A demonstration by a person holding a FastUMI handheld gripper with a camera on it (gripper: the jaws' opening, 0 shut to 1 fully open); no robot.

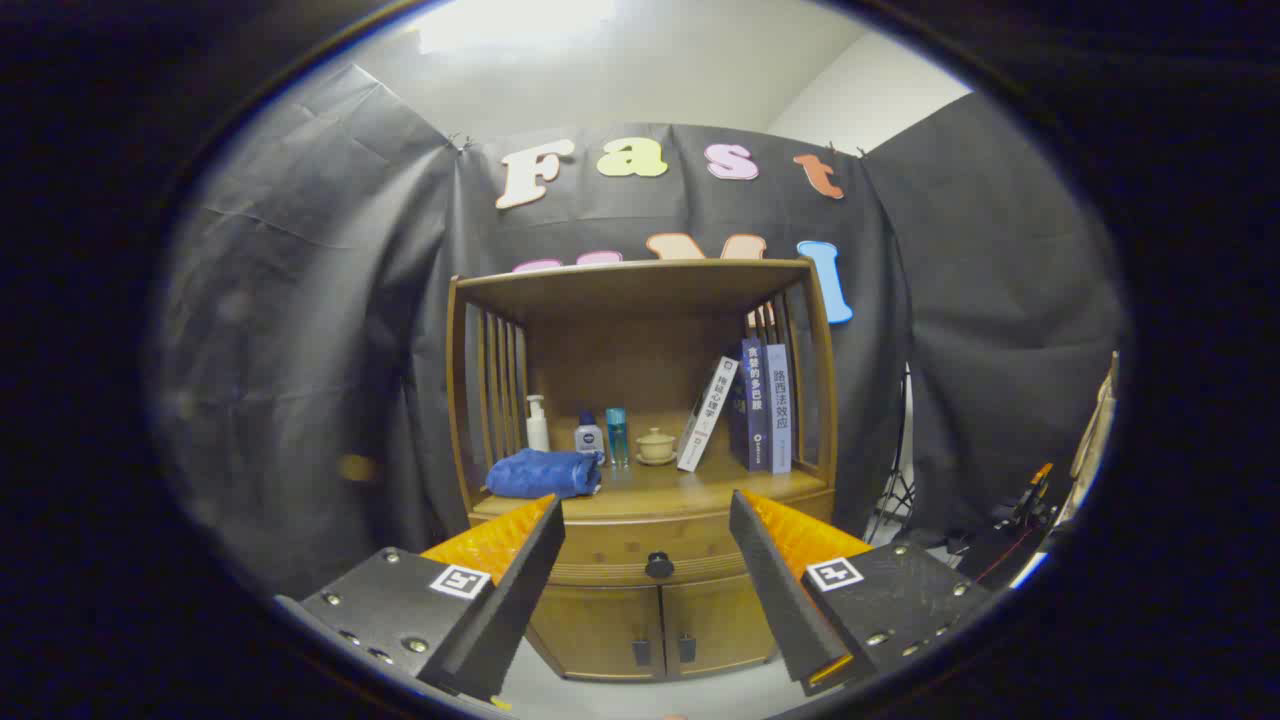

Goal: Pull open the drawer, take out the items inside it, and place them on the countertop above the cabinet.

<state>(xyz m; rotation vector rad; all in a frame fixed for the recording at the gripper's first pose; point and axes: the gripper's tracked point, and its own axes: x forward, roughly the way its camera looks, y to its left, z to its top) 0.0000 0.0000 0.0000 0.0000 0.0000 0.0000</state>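
My tool (647, 520) has its fingers spread apart, nothing between them. The drawer (640, 552) sits closed just ahead, its dark knob (659, 565) centred in the gap. On the worktop (700, 487) above: blue cloth (545, 472) at left, white pump bottle (537, 423), small jar (589, 436), lidded cup (656, 446), leaning books (745, 408) at right.

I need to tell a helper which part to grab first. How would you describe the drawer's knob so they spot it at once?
Find the wooden cabinet against the black cloth. Below its countertop runs one closed drawer; the knob, round and dark, sits mid-front, seen between the open gripper fingers, above two small door handles.
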